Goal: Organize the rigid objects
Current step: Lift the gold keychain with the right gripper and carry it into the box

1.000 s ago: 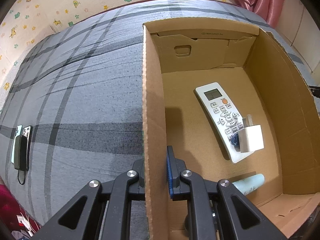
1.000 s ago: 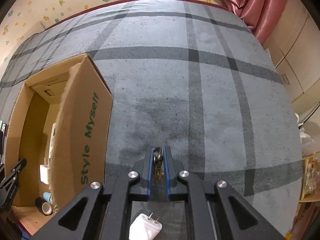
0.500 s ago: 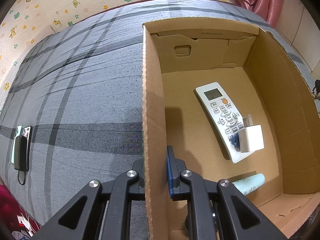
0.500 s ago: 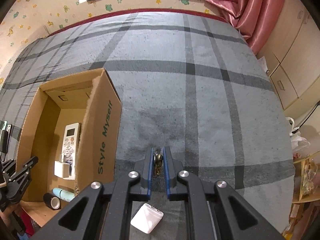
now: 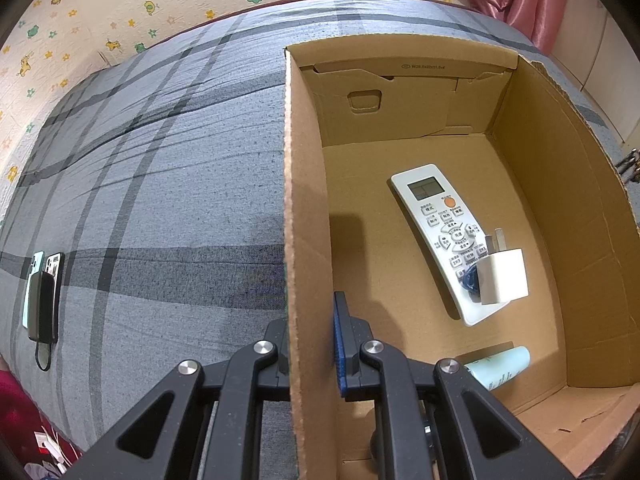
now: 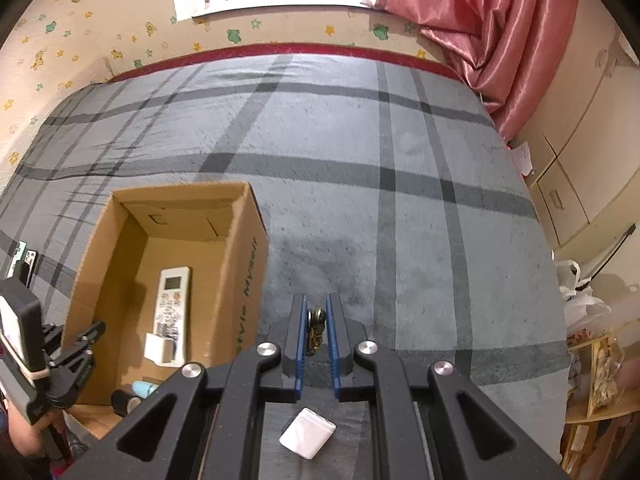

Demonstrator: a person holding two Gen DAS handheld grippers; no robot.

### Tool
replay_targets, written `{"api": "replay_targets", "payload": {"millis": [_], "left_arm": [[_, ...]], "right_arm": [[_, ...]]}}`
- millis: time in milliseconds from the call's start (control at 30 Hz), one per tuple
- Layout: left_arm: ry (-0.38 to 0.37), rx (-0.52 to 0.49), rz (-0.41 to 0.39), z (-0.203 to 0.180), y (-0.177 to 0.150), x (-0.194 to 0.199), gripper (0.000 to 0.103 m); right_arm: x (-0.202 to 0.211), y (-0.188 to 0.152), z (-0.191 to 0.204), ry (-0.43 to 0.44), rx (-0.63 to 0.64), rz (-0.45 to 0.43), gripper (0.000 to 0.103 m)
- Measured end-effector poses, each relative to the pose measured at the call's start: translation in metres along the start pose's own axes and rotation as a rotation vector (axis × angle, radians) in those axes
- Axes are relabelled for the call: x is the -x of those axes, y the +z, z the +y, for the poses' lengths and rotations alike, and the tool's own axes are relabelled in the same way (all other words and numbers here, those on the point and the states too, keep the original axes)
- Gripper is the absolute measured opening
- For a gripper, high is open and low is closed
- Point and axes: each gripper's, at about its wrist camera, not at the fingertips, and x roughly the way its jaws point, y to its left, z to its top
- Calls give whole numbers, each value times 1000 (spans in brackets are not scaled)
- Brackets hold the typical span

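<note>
cardboard box (image 5: 308, 208) on the grey plaid bed (image 5: 160, 184) hides one finger of the left tongs (image 5: 312, 344), clamped on its side wall. inside, a white plug (image 5: 504, 276) covers the remote's (image 5: 436, 220) lower end. right tongs (image 6: 316, 330) pinch a small brass item (image 6: 317, 330), too small to identify, above the bed.

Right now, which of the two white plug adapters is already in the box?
The white adapter with its prongs up, lying on the lower end of the remote inside the cardboard box. The other adapter lies outside on the grey bedspread, beneath the right tongs.
</note>
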Motion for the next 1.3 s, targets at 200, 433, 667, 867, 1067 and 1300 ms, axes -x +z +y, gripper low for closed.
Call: {"api": "replay_targets", "payload": {"millis": [200,433,667,867,1067,1300], "left_arm": [[-1,-1,-1,0,0,0,13],[-5,4,0,1,0,0,13],[-5,2,1,2,0,-1,13],[-5,2,0,2,0,-1,13],[-7,3,2,2,0,-1,13],[-9,3,-2,3,0,-1,13]], "right_arm": [[23,12,14,15,21,-41,8],[42,23,45,44,70,-70,8],[43,23,77,94,103,-72,8],[31,18,109,133,138,-49,8],[10,10,132,142,170,-16,8],[-25,-3,147,124,182,44,8]]}}
